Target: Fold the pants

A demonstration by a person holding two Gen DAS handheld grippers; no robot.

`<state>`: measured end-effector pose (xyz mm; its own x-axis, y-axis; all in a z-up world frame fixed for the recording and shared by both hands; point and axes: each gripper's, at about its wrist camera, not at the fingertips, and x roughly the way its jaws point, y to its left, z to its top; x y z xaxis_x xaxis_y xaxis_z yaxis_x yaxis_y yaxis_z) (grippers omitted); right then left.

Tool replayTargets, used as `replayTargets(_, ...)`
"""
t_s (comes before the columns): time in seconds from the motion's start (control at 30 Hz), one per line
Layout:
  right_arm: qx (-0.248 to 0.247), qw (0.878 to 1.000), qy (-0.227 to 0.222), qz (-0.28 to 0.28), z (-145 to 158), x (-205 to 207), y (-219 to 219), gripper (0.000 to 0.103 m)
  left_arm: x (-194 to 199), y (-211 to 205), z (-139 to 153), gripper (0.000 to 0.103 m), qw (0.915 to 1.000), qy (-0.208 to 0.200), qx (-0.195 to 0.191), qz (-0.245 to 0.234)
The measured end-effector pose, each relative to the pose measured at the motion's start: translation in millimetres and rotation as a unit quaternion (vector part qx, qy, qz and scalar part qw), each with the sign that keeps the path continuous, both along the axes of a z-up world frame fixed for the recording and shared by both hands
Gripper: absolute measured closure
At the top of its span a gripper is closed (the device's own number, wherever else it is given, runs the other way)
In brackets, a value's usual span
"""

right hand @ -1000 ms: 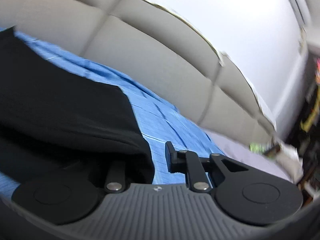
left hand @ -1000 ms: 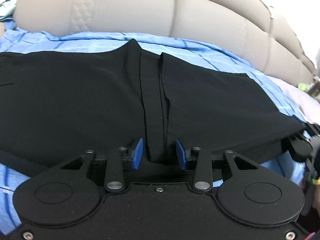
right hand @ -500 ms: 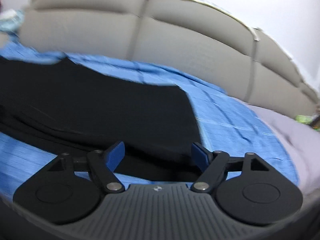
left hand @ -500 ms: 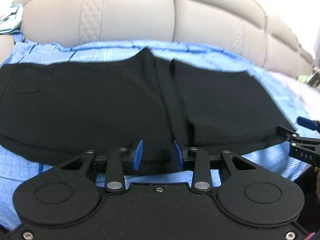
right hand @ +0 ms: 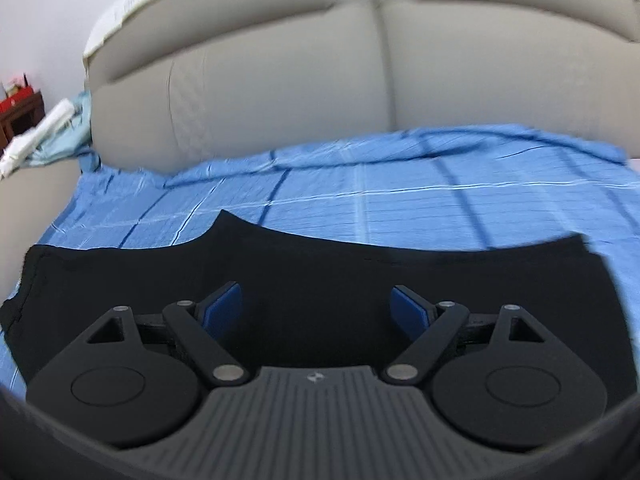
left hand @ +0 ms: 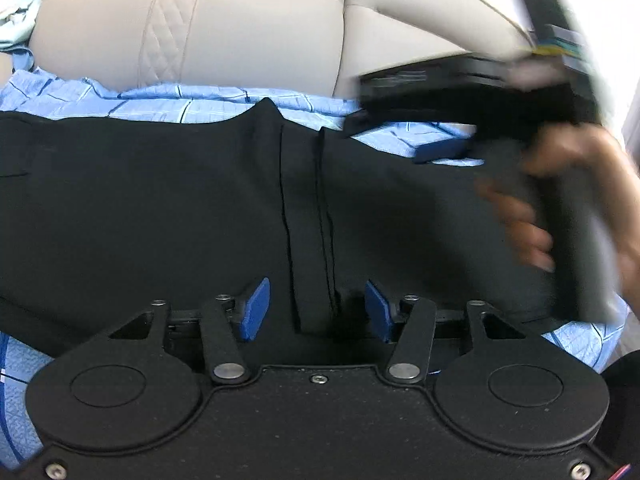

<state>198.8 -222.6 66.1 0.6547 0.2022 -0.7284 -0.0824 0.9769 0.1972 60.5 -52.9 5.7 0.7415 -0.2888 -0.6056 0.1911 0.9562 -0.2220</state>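
The black fabric pants (left hand: 160, 208) lay folded across a blue checked bedsheet (right hand: 400, 184) before a beige padded headboard (left hand: 240, 32). A second earlier the left gripper (left hand: 316, 308) pinched their near edge; now its jaws were opening astride that fold, while the right gripper (right hand: 316, 304), formerly beside the cloth, hovered spread wide above it, nothing between

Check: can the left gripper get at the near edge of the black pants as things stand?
Probably yes: the left gripper sits at the pants edge, jaws opening around a fabric strip, pads clear; the right gripper is off to the side.
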Motion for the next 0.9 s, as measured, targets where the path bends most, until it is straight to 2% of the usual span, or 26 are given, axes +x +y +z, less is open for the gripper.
replayTargets(0.1, -0.027, 0.999, 0.020, 0.019, -14.9, 27.3, 25.2, 0.017, -1.3, -0.4, -1.5, 0.050, 1.0000, -0.003, -0.005, -0.001)
replayTargets(0.13, -0.036, 0.999, 0.027, 0.020, -21.5, 33.0, 30.7, 0.026, -1.9, -0.6, -2.2, 0.051, 1.0000, -0.005, -0.006, -0.002)
replayTargets(0.17, -0.045, 0.998, 0.039, 0.017, -29.9, 39.7, 36.6, 0.050, -2.7, -2.2, -2.9, 0.062, 1.0000, -0.006, -0.007, -0.003)
replayTargets(0.2, -0.059, 0.998, 0.033, 0.011, -34.1, 42.0, 39.9, 0.059, -3.3, -3.1, -3.8, 0.071, 0.9999, -0.006, -0.007, -0.008)
replayTargets(0.23, -0.077, 0.997, 0.021, 0.013, -35.1, 41.3, 44.8, 0.074, -4.9, -3.2, -4.2, 0.082, 0.9999, -0.007, -0.004, -0.007)
replayTargets(0.27, -0.077, 0.997, 0.018, 0.014, -33.8, 41.7, 45.4, 0.090, -6.1, -2.0, -3.6, 0.088, 0.9999, -0.012, -0.005, -0.002)
replayTargets(0.33, -0.062, 0.998, 0.014, 0.010, -29.0, 41.6, 44.2, 0.094, -6.7, 1.8, 0.2, 0.092, 0.9997, -0.023, -0.008, 0.002)
replayTargets(0.43, -0.044, 0.999, -0.013, 0.024, -16.9, 39.1, 48.6, 0.094, -11.7, 7.7, 8.5, 0.092, 0.9992, -0.039, 0.000, 0.012)
replayTargets(0.5, -0.037, 0.998, -0.019, 0.037, -12.4, 41.1, 53.5, 0.094, -11.1, 12.3, 7.6, 0.092, 0.9993, -0.032, 0.006, 0.017)
replayTargets(0.63, -0.027, 0.998, 0.002, 0.053, -31.7, 49.5, 63.8, 0.092, -8.5, 17.4, -3.5, 0.089, 0.9993, -0.016, 0.013, 0.030)
replayTargets(0.7, -0.023, 0.998, -0.012, 0.061, -37.5, 47.1, 65.9, 0.086, -8.7, 18.0, -2.4, 0.088, 0.9993, -0.015, 0.016, 0.029)
replayTargets(0.77, -0.006, 0.998, -0.013, 0.068, -34.4, 43.4, 63.1, 0.066, -8.5, 18.2, -2.5, 0.085, 0.9993, -0.013, 0.014, 0.031)
replayTargets(0.8, 0.005, 0.998, -0.010, 0.070, -31.9, 41.9, 60.2, 0.049, -6.8, 18.9, -3.1, 0.083, 0.9993, -0.012, 0.012, 0.032)
replayTargets(0.83, 0.018, 0.997, -0.008, 0.075, -29.1, 40.7, 57.0, 0.036, -6.7, 19.8, -3.6, 0.080, 0.9993, -0.010, 0.010, 0.034)
replayTargets(0.87, 0.030, 0.996, -0.010, 0.078, -24.5, 36.1, 53.0, 0.030, -9.1, 19.5, -3.8, 0.078, 0.9993, -0.008, 0.009, 0.035)
replayTargets(0.9, 0.039, 0.996, -0.017, 0.079, -20.5, 31.0, 49.1, 0.029, -10.2, 20.6, -2.7, 0.077, 0.9993, -0.006, 0.007, 0.037)
